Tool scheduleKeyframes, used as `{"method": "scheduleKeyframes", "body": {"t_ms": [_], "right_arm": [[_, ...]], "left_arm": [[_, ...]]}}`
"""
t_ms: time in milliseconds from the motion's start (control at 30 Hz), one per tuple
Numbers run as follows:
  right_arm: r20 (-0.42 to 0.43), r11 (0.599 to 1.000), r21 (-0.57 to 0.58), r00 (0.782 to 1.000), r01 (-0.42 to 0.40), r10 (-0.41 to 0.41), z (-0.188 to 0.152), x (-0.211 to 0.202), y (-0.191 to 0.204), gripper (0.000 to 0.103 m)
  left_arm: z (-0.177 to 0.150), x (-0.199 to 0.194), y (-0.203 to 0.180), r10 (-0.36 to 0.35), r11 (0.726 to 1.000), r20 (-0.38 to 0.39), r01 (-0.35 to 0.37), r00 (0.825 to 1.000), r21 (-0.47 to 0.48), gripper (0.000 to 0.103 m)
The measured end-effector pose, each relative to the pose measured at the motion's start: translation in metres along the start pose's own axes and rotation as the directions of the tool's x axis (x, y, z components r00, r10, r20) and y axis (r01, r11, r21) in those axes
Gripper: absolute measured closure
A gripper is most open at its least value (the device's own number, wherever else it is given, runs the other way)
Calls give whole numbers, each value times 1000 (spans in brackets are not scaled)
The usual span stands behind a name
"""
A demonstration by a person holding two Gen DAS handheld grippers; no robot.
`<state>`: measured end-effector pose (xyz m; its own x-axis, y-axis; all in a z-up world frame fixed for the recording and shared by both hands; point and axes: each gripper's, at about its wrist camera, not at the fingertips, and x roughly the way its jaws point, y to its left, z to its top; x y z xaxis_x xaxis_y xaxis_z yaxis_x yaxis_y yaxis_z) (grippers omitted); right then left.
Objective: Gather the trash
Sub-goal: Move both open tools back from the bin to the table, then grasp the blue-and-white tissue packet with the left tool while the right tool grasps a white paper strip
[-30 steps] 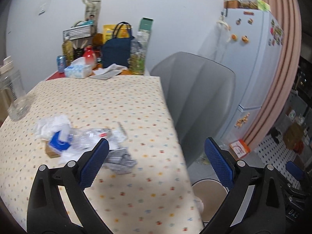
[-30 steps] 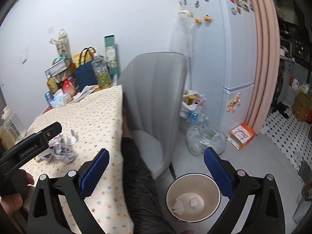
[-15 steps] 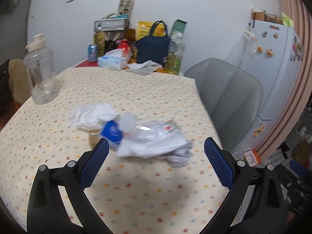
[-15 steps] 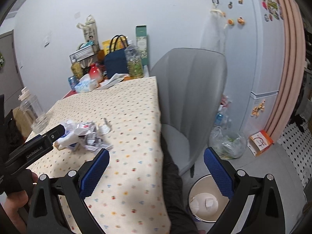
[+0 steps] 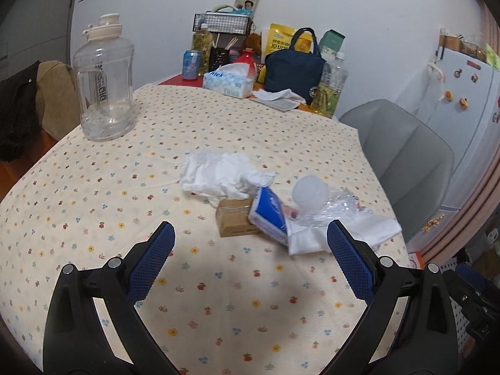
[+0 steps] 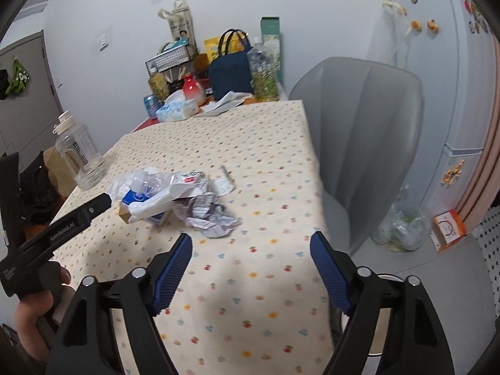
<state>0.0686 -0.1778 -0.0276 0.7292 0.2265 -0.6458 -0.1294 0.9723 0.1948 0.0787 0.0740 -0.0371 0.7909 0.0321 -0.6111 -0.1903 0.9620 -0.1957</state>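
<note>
Left tongs (image 5: 250, 237): held apart above the bench (image 5: 93, 187), nothing clamped.
Right tongs (image 6: 250, 247): spread apart, nothing clamped.
Trash pile (image 5: 281, 206): heaped mid-bench towards the right edge; white tissue (image 5: 218, 175), brown box (image 5: 234, 218), blue packet (image 5: 268, 215), clear crushed plastic (image 5: 331, 203).
Crumpled paper (image 6: 209, 215): touching the pile's near side.
Water jug (image 5: 104, 84): upright near the left edge.

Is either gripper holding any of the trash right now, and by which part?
Nothing is held. The left gripper and right gripper are both open and empty, short of the trash pile.

Dim, soft indoor light; faint shadows; fisheye-bent edges; slight blur.
</note>
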Motion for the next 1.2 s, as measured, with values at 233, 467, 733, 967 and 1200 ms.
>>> {"method": "scheduleKeyframes", "body": {"t_ms": [233,467,733,967,1200], "right_arm": [[-15,998,-12,998,-67,67,9,12,19,34],[-23,991,-40,992,-128,127,22,27,48,41],[-70,986,-26,984,-166,163,24,54,65,58],[-82,983,-26,980,-183,180,31,64,72,70],[-79,984,-26,982,-176,173,34,62,74,61]], "left_arm": [[-3,11,8,16,1000,-24,-16,1000,-18,13],[-2,16,23,32,998,-25,-33,999,-44,18],[2,30,26,1,998,-54,-5,999,-66,36],[2,37,24,-12,998,-68,8,998,-66,41],[5,34,26,-15,998,-62,10,998,-67,41]]}}
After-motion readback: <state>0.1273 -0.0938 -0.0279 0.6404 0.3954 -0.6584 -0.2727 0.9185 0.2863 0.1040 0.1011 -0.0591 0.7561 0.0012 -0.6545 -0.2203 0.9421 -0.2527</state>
